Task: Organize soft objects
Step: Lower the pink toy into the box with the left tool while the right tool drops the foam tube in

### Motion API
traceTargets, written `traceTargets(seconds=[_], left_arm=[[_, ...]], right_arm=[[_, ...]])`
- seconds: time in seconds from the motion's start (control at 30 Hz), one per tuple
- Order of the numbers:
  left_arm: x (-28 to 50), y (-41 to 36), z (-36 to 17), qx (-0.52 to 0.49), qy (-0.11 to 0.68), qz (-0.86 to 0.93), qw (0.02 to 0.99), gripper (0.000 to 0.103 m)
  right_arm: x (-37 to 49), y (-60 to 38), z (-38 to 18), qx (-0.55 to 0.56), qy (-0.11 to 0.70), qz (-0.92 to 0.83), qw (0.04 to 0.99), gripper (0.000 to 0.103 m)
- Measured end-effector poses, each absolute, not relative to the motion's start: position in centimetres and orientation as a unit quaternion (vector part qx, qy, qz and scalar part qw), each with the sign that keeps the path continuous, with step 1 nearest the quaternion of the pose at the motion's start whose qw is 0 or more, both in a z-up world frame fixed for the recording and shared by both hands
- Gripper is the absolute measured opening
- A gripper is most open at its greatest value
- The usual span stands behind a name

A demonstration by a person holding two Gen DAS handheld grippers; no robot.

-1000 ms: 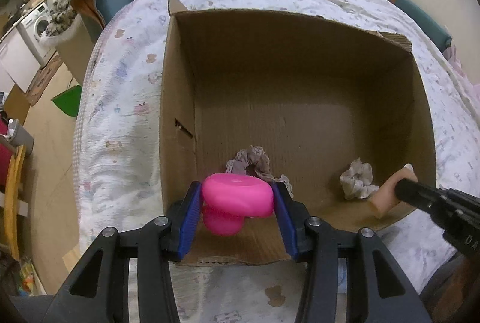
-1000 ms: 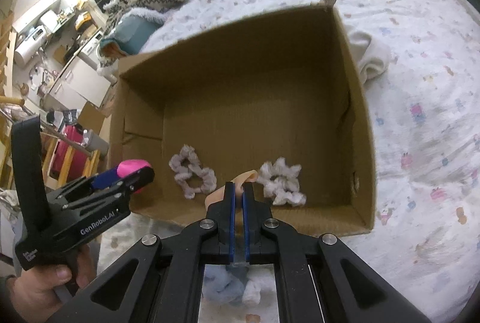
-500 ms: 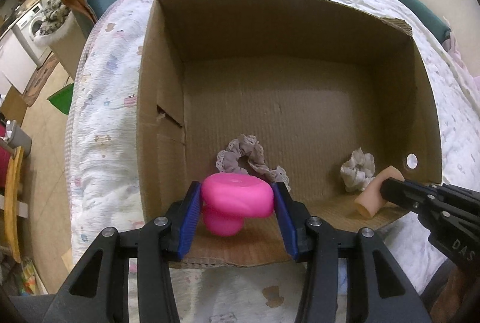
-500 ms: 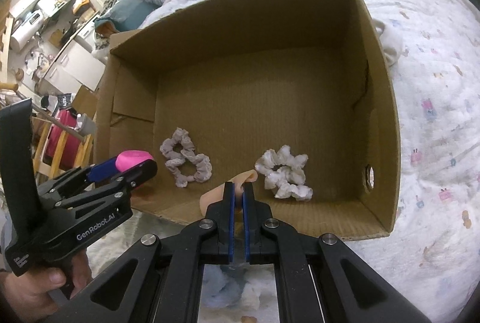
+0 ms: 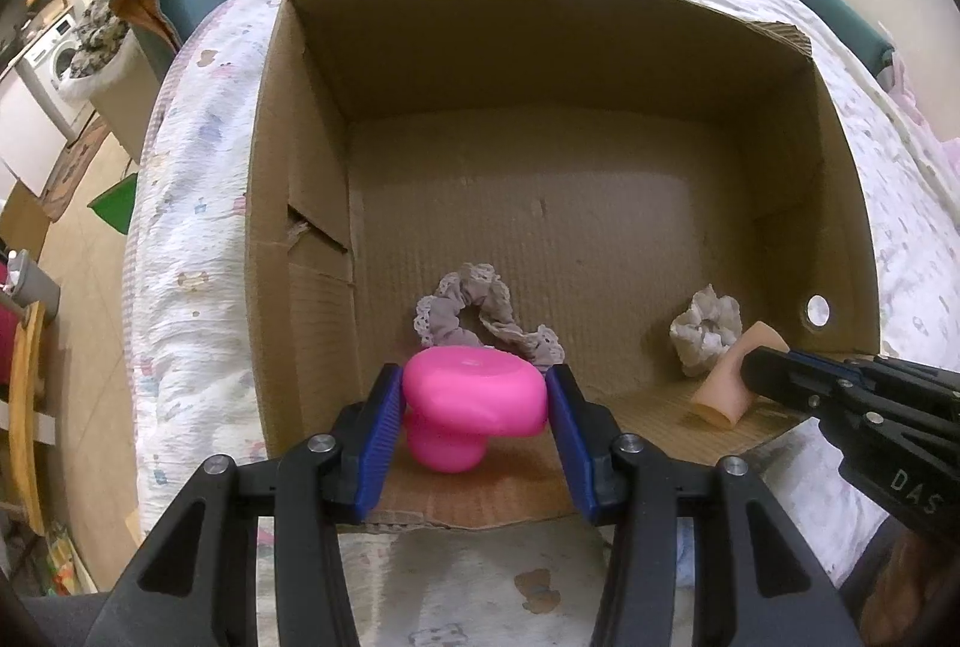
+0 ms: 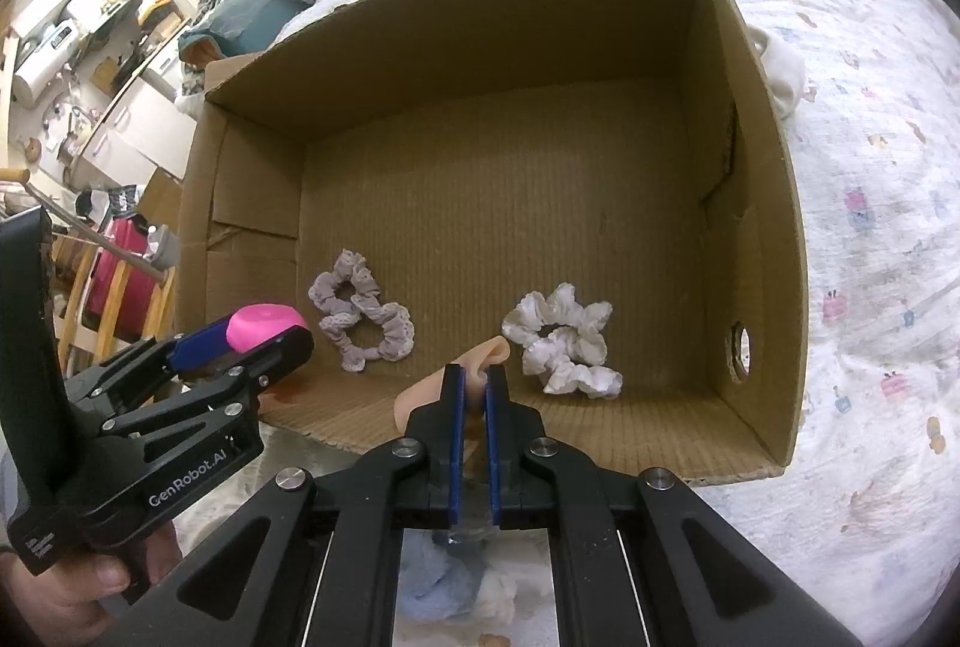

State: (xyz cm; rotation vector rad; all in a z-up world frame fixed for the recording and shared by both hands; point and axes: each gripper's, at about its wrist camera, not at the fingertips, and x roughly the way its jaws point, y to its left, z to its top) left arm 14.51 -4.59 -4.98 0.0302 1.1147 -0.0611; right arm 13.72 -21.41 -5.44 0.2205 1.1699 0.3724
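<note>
Over an open brown cardboard box (image 5: 312, 179) on a bed, the left tongs (image 5: 474, 404) grip a bright pink mushroom-shaped squishy toy (image 5: 474, 398), the right tongs (image 6: 474, 395) pinch a beige rubbery piece (image 6: 429, 395).

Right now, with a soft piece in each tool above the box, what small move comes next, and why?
Probably open the left tool: its pink mushroom-shaped piece hangs over the cardboard box floor, near the lilac scrunchie, so it should drop inside.
</note>
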Motion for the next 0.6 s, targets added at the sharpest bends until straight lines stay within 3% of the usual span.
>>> traceTargets(seconds=[0.4, 0.5, 0.6], left_arm=[[14.0, -5.6, -4.7, 0.028, 0.522, -0.040, 0.851, 0.046], [13.9, -5.9, -4.7, 0.034, 0.518, -0.041, 0.854, 0.059], [13.9, -6.2, -4.5, 0.039, 0.512, -0.035, 0.857, 0.064]], right_arm=[[14.0, -21.5, -5.3, 0.107, 0.546, 0.170, 0.813, 0.007], [14.1, -21.6, -5.3, 0.111, 0.546, 0.169, 0.813, 0.007], [14.2, -21.7, -5.3, 0.113, 0.546, 0.168, 0.813, 0.007]])
